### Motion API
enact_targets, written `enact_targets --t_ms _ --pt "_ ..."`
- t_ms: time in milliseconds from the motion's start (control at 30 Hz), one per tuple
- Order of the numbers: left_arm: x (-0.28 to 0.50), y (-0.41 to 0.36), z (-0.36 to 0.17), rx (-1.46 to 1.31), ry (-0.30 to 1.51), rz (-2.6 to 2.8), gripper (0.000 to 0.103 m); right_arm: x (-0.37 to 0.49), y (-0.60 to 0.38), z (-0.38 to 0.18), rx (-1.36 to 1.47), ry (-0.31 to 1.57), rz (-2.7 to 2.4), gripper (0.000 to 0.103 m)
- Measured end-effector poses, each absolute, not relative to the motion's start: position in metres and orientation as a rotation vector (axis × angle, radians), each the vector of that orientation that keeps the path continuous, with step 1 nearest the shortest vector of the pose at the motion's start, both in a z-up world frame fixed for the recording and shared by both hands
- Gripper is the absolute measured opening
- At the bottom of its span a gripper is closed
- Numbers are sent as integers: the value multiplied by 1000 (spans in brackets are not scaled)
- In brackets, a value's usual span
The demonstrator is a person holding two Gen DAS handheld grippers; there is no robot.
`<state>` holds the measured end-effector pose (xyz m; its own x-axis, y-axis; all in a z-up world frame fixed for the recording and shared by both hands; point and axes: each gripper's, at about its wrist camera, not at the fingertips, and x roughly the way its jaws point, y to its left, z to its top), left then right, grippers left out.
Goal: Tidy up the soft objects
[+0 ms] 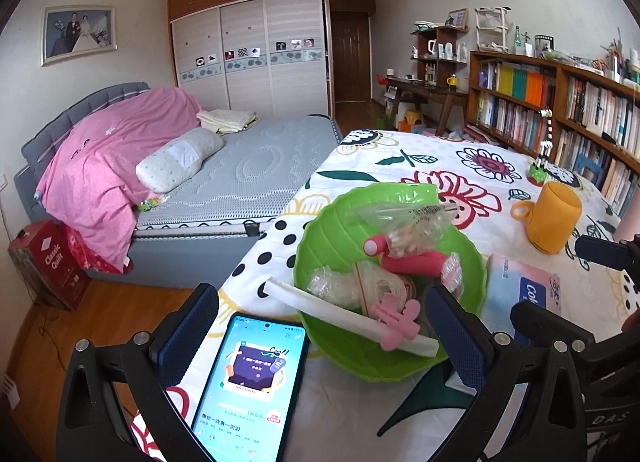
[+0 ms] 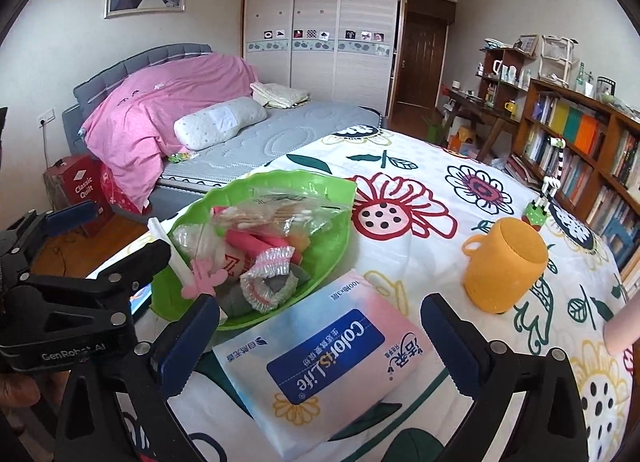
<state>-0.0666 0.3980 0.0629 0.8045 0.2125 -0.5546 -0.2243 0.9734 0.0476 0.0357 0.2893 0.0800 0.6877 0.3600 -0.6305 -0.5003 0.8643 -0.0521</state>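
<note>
Both grippers are wide open, holding nothing. The left gripper (image 1: 320,338) hovers over the green bowl (image 1: 332,238) of odds and ends near the table's left edge, with a phone (image 1: 252,386) beside it. The right gripper (image 2: 320,342) straddles the tissue pack (image 2: 320,358), just right of the bowl; an orange cup (image 2: 504,266) sits further right.

— What covers the bench?
— A flowered cloth (image 2: 400,166).
— And lying on it?
— A green bowl (image 2: 332,230), a tissue pack (image 2: 320,366) just beside it, an orange cup (image 2: 504,266), a lit phone (image 1: 248,386), a small striped figurine (image 2: 538,210).
</note>
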Motion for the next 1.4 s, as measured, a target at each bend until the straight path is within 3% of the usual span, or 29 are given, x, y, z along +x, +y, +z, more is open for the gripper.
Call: enact_targets --t_ms 1400 --pt "-59 403 39 71 653 308 103 19 313 77 -377 576 470 103"
